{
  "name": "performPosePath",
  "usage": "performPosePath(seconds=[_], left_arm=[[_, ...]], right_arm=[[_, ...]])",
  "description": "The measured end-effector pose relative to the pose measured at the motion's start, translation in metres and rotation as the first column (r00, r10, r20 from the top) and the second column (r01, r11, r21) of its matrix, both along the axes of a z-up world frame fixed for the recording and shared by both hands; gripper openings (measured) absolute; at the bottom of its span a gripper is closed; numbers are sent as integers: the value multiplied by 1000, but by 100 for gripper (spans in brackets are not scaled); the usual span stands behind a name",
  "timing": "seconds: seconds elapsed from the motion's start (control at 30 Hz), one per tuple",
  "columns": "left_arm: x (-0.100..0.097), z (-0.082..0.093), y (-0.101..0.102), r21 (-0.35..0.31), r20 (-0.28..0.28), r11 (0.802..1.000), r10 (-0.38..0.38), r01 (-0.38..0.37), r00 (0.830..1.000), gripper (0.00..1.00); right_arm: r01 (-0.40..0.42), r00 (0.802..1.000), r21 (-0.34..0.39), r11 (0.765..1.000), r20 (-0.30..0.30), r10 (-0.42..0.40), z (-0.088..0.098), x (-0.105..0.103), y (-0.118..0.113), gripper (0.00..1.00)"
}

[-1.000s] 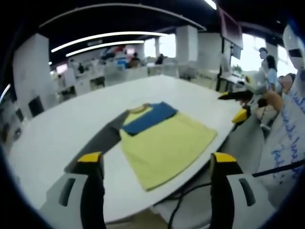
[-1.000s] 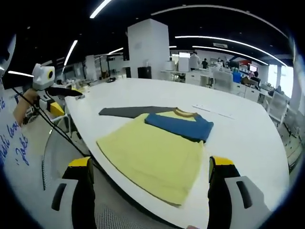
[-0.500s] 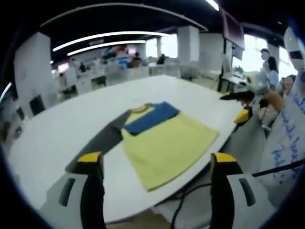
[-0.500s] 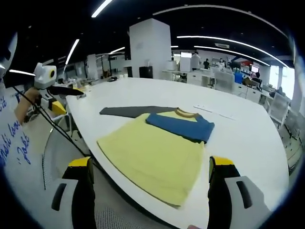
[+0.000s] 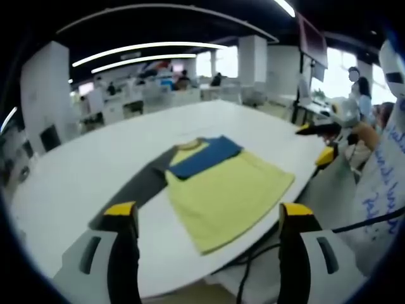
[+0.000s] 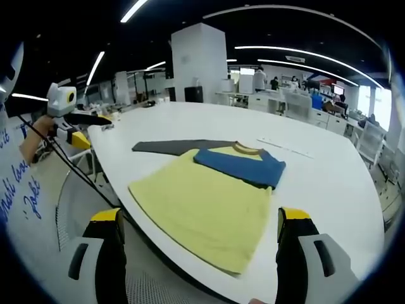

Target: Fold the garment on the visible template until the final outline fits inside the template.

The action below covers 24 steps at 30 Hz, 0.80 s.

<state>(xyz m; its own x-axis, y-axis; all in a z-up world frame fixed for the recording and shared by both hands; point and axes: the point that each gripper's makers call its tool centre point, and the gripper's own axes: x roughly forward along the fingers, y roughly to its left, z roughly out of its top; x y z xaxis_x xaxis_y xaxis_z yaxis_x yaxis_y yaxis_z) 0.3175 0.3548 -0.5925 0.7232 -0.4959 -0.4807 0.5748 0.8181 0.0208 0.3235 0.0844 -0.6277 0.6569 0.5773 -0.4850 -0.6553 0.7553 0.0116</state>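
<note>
On the white counter (image 6: pixel 329 183), near its edge, a yellow shirt (image 6: pixel 209 206) is laid flat, while both the left tongs (image 5: pixel 205 218) and right tongs (image 6: pixel 199 221) are held wide open and empty above it.

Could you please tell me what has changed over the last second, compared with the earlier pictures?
Nothing has been taken hold of or let go. The picture shifts slightly in the left gripper view, which is the camera drifting. The T-shirt lies as before on the white table, blue sleeve folded across, grey sleeve outstretched. Both grippers stay open.
</note>
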Motion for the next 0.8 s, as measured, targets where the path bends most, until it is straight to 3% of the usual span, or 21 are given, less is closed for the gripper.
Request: performPosePath(seconds=[0.53,0.8], left_arm=[[11,-1,10,2,-10,999,-47,47,999,87],[20,-11,39,53,-45,998,-30,33,999,87]], right_arm=[[-9,1000,-14,1000,-7,9,0,2,2,100],[3,1000,-12,1000,-2,-3,2,4,1,100]])
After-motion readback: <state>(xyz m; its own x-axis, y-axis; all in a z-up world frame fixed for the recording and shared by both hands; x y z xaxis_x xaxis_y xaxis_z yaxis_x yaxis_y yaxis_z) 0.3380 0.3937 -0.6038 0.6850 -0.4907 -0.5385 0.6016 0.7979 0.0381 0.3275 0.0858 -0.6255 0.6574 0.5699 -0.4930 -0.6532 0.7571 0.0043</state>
